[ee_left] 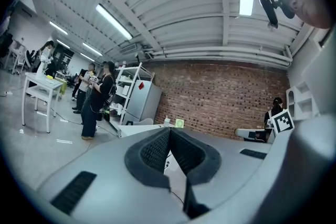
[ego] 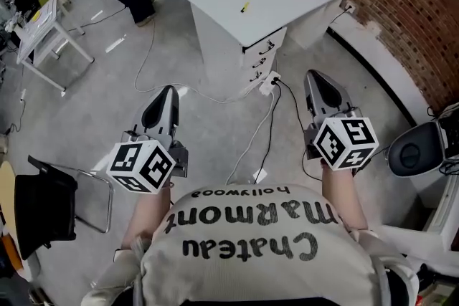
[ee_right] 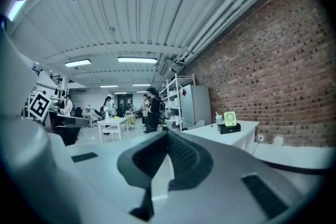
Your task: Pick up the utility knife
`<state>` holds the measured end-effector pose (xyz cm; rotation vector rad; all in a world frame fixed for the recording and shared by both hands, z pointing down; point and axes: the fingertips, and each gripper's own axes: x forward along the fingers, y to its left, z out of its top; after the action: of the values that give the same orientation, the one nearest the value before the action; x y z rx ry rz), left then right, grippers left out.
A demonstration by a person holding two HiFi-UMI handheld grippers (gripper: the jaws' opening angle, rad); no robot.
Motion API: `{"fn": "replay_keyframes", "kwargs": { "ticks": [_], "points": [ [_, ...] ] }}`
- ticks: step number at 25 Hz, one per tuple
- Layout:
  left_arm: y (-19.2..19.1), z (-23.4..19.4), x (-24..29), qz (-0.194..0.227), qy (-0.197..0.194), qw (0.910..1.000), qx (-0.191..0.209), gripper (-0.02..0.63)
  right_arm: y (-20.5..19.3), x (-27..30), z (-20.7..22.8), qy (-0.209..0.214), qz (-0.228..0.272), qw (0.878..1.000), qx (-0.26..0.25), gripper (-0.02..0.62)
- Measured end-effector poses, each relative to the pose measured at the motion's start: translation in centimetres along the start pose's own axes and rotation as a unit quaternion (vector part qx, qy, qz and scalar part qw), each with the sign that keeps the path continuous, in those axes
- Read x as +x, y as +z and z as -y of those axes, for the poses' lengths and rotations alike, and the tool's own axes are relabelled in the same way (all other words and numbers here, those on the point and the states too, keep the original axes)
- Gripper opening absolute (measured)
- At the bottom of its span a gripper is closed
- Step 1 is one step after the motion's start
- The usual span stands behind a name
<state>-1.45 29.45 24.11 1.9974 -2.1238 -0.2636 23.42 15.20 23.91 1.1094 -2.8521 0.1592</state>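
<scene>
Grey concrete floor fills the head view, with a white desk [ego: 287, 0] at the far side, near the brick wall [ego: 401, 18]. On the desk's top lies the utility knife [ego: 245, 7], a small yellow speck, well apart from both grippers. The left gripper [ego: 170, 92] and right gripper [ego: 313, 75] point toward the desk. In the left gripper view, the jaws meet with nothing between them. In the right gripper view, the jaws are likewise together and empty; a green fan [ee_right: 230, 119] stands on the desk, far right.

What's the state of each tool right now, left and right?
Left tool: closed, jaws together, holding nothing.
Right tool: closed, jaws together, holding nothing.
</scene>
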Motion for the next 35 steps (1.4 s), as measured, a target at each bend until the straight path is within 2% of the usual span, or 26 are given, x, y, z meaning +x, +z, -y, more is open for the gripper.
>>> {"fn": "replay_keyframes", "kwargs": {
  "ticks": [4, 8, 13, 21, 27, 35],
  "points": [
    [-0.4, -2.1, 1.4, -0.006, -0.009, 0.9999, 0.002, 0.002, -1.8, 2.1, -0.6, -0.010, -0.016, 1.000, 0.006, 0.003],
    [-2.6, -3.0, 2.8, -0.015, -0.021, 0.9996, -0.009, 0.002, -4.7, 3.6, 0.4, -0.022, -0.045, 0.998, 0.030, 0.003],
    [-5.1, -5.0, 3.2, -0.041, -0.007, 0.9989, -0.019, 0.002, -6.7, 5.2, 0.5, -0.020, -0.059, 0.996, 0.059, 0.003],
    [-4.3, -6.2, 6.2, -0.020, -0.008, 0.9994, -0.027, 0.002, -6.1, 9.4, 1.4, -0.005, -0.055, 0.997, 0.044, 0.003],
    [-3.1, -7.9, 10.3, -0.018, 0.019, 0.9993, -0.028, 0.000, -5.6, 14.4, 4.0, 0.006, -0.059, 0.997, 0.052, 0.003],
    [-1.1, -8.5, 16.7, 0.000, 0.026, 0.9996, -0.011, 0.002, -3.1, 21.7, 7.7, 0.030, -0.045, 0.997, 0.048, 0.003]
  ]
}}
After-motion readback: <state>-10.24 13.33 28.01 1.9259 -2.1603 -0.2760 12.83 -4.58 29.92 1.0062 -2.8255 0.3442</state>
